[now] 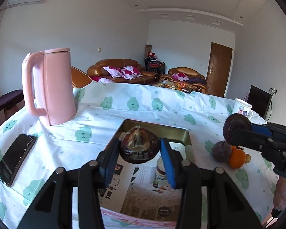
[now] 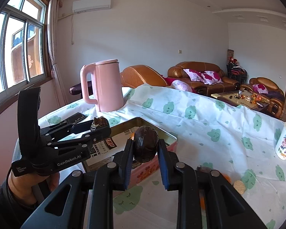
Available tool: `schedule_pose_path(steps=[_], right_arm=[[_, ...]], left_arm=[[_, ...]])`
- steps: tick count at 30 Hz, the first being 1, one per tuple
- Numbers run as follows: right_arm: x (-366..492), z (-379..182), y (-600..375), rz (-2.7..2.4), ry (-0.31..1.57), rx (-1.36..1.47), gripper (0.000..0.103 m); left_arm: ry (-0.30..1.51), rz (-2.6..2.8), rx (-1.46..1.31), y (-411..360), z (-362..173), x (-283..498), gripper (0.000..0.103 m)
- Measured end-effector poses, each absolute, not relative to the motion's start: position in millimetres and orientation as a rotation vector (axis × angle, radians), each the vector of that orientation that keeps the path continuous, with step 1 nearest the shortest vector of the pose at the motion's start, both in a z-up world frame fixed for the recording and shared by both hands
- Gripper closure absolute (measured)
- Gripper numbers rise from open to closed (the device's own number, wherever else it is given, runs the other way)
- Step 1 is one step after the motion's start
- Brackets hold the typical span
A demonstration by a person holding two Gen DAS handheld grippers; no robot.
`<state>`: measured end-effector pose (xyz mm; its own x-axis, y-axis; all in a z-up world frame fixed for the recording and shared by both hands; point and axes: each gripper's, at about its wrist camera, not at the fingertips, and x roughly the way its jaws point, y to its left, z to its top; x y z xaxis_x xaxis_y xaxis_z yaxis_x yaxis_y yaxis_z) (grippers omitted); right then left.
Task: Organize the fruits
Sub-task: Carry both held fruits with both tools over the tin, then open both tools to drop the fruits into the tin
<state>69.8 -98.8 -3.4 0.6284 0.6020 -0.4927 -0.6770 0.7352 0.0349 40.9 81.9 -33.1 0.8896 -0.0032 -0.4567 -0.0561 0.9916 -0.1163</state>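
My left gripper jaws clamped on a split dark fruit, right gripper jaws pinching a whole dark fruit — both over the tin tray, pink kettle on tabletop

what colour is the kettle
Pale pink all over, lid and handle too; the kettle shows best in the left wrist view.

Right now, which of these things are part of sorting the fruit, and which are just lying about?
Part of the job:
- dark cracked fruit in left gripper
- dark round fruit in right gripper
- gold rectangular tin
- loose orange tangerine

Lying about:
- pink plastic kettle
- black phone
- white cartoon mug
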Motion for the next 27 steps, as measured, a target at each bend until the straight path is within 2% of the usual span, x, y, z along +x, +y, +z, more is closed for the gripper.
schedule_pose_path(steps=[17,18,19,20,22,23,27], right_arm=[[82.3,-63.6,-26.7,0.822,0.709,-0.254,0.076],[81.8,-64.5,-26.7,0.824,0.712,-0.259,0.075],[80.9,-65.3,-27.0,0.819,0.711,-0.265,0.073],[79.6,-64.8,-28.9,0.817,0.704,-0.265,0.066],[77.1,-61.1,-34.3,0.822,0.696,-0.246,0.057],[75.8,-58.1,-37.7,0.817,0.689,-0.237,0.052],[63.3,-47.9,-65.5,0.794,0.635,-0.237,0.051]], left_arm=[[0.559,0.047,-0.144,106.3,-48.8,50.9,0.057],[0.555,0.058,-0.139,105.6,-48.1,50.6,0.055],[0.549,0.066,-0.134,104.5,-47.5,49.5,0.047],[0.542,0.070,-0.131,104.3,-46.8,48.1,0.036],[0.524,0.086,-0.126,101.1,-44.3,44.7,0.026],[0.515,0.081,-0.126,99.5,-42.3,43.2,0.025],[0.484,0.043,-0.114,82.0,-32.5,37.4,0.023]])
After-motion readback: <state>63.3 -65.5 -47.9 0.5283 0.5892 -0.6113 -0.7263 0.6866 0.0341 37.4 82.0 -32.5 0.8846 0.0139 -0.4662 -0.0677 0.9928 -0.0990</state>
